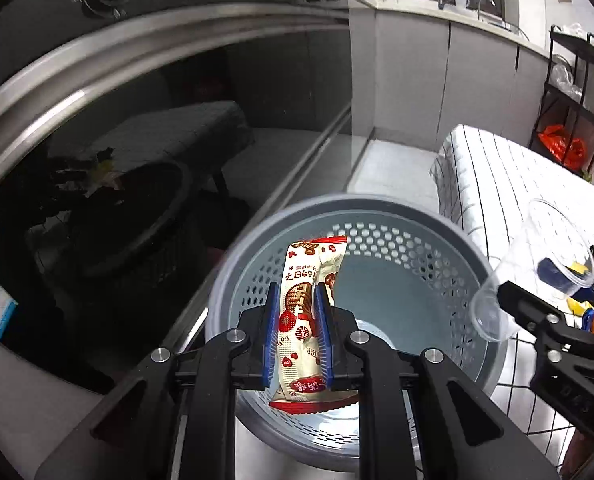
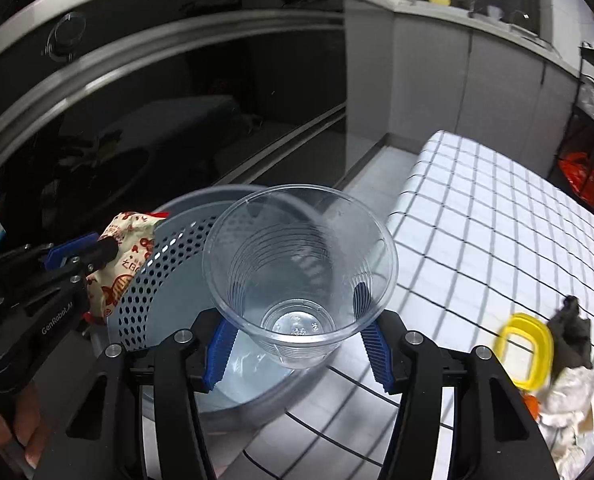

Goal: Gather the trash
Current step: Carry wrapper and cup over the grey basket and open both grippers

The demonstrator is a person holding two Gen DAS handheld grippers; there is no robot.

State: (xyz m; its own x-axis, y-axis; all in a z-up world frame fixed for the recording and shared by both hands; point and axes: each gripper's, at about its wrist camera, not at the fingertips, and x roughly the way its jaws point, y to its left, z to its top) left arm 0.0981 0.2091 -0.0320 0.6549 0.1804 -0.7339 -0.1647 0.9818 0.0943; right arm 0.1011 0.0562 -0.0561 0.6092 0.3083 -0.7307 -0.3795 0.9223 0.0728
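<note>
My left gripper [image 1: 297,320] is shut on a red-and-cream snack wrapper [image 1: 302,316] and holds it over the open mouth of a grey perforated bin [image 1: 397,240]. My right gripper [image 2: 297,320] is shut on a clear plastic cup [image 2: 301,264], held over the bin's right rim [image 2: 177,216]. The cup also shows at the right of the left wrist view [image 1: 537,268]. The wrapper and left gripper show at the left of the right wrist view [image 2: 125,256].
The bin stands between a black glass oven door [image 1: 157,140] and a table with a white checked cloth [image 2: 497,220]. On the cloth lie a yellow lid ring [image 2: 523,350], a dark scrap [image 2: 571,332] and crumpled wrappers [image 2: 573,392]. Grey cabinets [image 1: 437,72] stand behind.
</note>
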